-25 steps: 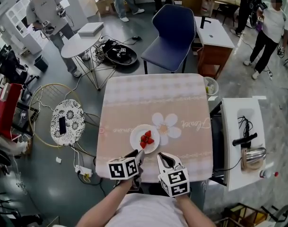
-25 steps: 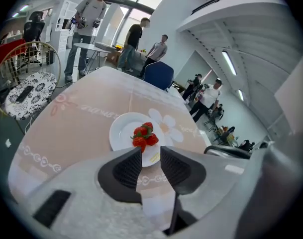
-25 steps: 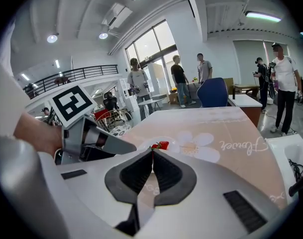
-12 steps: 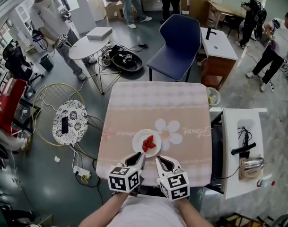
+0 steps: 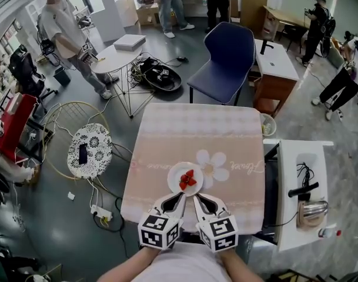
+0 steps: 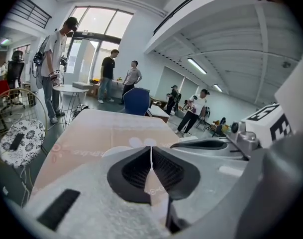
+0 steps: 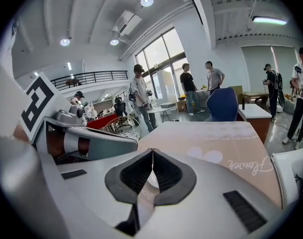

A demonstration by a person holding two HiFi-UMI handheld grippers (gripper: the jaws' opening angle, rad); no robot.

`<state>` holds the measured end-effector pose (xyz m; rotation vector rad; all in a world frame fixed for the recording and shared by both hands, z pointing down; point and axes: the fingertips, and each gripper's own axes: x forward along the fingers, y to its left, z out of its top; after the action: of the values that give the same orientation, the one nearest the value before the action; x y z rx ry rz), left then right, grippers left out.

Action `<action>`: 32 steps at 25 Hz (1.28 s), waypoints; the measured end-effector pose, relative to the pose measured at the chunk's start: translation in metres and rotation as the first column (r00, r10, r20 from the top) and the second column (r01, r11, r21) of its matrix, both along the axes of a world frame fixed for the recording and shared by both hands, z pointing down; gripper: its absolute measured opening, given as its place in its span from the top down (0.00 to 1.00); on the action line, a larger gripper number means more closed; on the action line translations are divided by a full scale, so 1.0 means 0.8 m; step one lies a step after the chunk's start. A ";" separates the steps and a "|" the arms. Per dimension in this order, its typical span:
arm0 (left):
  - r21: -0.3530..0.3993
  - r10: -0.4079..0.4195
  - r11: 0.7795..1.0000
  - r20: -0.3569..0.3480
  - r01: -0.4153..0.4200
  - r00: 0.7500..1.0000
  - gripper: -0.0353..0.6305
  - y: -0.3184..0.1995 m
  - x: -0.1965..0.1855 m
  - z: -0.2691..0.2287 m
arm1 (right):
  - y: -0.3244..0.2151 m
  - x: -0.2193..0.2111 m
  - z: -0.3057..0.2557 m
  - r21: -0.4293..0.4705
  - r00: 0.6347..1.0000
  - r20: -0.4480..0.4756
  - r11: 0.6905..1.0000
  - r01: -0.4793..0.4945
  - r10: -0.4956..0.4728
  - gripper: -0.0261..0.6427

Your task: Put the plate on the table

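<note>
Your plate (image 5: 174, 174) of strawberries (image 5: 187, 180) sits on the table (image 5: 196, 134) near its front edge. Your left gripper (image 5: 180, 195) just closed on nothing, and your right gripper (image 5: 197, 197) is pinched together empty too, both right by the plate.

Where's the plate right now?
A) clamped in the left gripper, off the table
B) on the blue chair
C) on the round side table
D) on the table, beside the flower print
D: the head view shows the plate, with strawberries on it, resting on the table just left of the flower print, near the edge closest to the person.
</note>
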<state>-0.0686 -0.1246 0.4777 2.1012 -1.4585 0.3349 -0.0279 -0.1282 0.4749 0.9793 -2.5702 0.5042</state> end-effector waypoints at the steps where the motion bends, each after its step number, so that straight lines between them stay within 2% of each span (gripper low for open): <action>1: 0.003 -0.002 1.000 0.004 0.002 1.000 0.93 0.001 0.000 0.000 | 0.000 -0.001 -0.001 0.003 1.000 0.001 1.000 0.004 -0.004 0.95; 8: 0.005 0.009 1.000 0.025 -0.009 1.000 0.94 0.008 0.011 0.006 | 0.003 -0.003 0.001 0.011 0.999 -0.005 0.999 0.032 -0.032 0.96; 32: -0.024 0.010 1.000 0.015 -0.009 1.000 0.94 0.012 0.012 0.013 | 0.010 -0.001 0.004 0.002 0.999 -0.011 0.999 0.032 -0.032 0.96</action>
<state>-0.0590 -0.1154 0.4879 2.0919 -1.4467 0.3706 -0.0289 -0.1202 0.4781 0.9376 -2.5730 0.4857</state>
